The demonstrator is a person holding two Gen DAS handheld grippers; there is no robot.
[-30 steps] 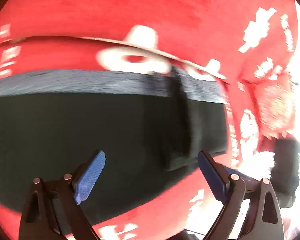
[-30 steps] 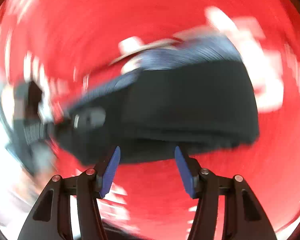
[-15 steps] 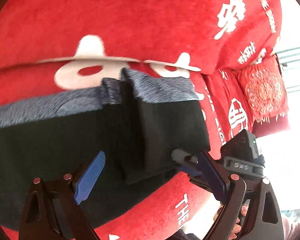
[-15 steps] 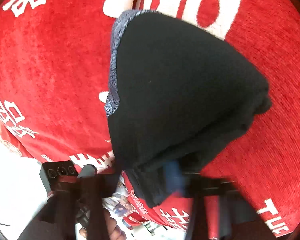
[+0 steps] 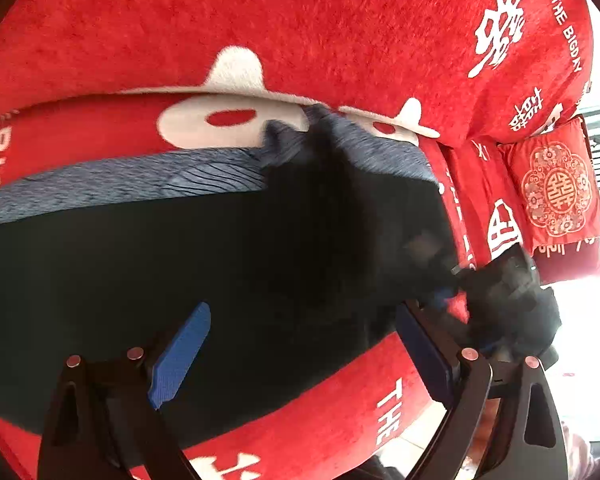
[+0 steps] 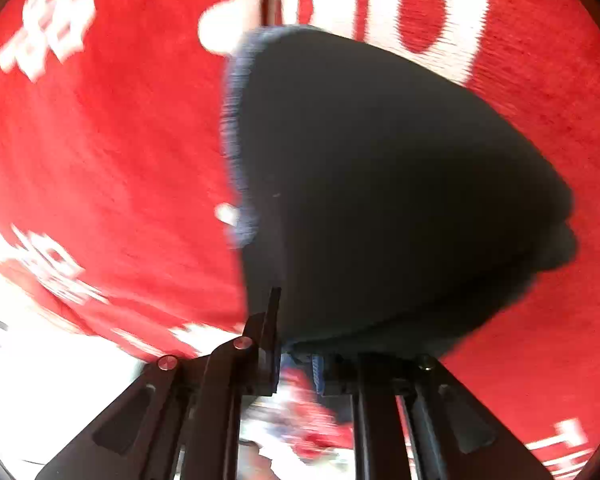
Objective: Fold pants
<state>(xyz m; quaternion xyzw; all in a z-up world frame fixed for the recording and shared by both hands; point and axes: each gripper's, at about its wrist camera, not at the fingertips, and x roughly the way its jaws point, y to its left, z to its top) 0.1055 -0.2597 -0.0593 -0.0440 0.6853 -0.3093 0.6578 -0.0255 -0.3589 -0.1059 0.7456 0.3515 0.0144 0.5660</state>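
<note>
Because the fold needs one anchored edge, the left gripper (image 5: 300, 348) hovers at 6 o'clock with jaws apart and empty over the pants (image 5: 180, 272), which lie flat on the plush red blanket (image 5: 340, 32); the right gripper (image 6: 296, 364), at 4 o'clock, is clamped on their near edge. Fabric: matte black knit, ribbed grey waistband (image 5: 148, 178).

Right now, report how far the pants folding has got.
Done: the black pants lie on the red blanket, one end already doubled over beside the grey waistband. In hand: the right gripper is shut on the pants' near edge; the left gripper hangs open above them. Left: carrying that edge across and flattening.
</note>
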